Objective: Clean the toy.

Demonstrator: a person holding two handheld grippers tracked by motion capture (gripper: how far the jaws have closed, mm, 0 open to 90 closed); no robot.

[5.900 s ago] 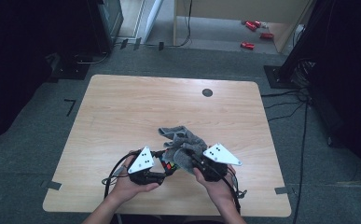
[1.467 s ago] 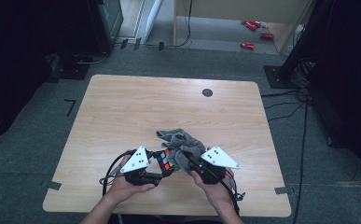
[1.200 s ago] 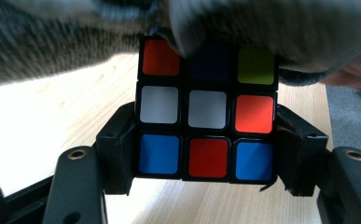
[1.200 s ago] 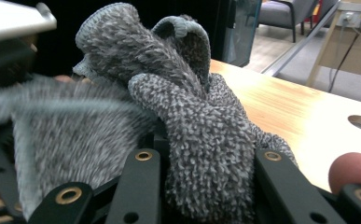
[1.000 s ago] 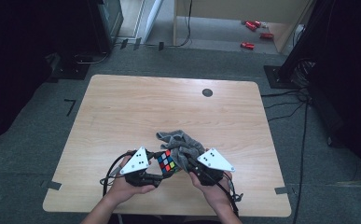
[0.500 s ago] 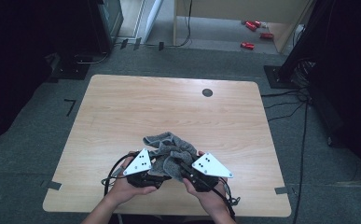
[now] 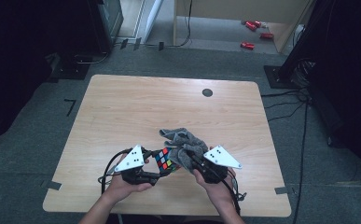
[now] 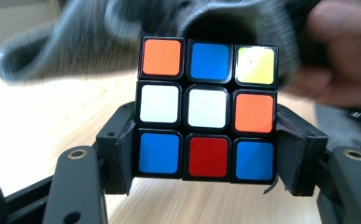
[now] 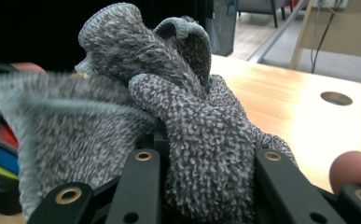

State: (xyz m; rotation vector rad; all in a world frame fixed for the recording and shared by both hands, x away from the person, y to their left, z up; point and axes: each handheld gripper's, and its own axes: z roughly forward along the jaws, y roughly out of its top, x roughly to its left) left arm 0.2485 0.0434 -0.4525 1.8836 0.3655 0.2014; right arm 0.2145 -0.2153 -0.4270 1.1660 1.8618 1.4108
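Much of the grey cloth [image 9: 187, 140] is blurred at its left edge in the right tongs' own view, and it covers the tips of the jaws there, so only their black arms with brass rivets can be made out; a fingertip shows cut off at the lower right corner. In the left tongs' view the cloth behind the puzzle cube [image 8: 208, 109] is smeared by motion, and a hand beside it at the upper right is out of focus. From above, both forearms come in from the table's near edge, the hands close together just in front of that edge, each wrapped around its tool under a pale three-cornered plate, cables trailing back toward the person. The left tongs [image 7: 156, 164] point toward the right ones and grip the cube by its two sides, the pads pressed against its lower row. The right tongs [image 7: 190, 161] are clamped on a bunched fold of the cloth, which drapes over the cube's far side and trails away from it onto the wooden table [image 7: 136, 107]. The cube has black edges; the face toward the left camera reads orange, blue, yellow, then white, white, orange, then blue, red, blue. The cloth is a knitted, speckled grey weave with rolled hems.
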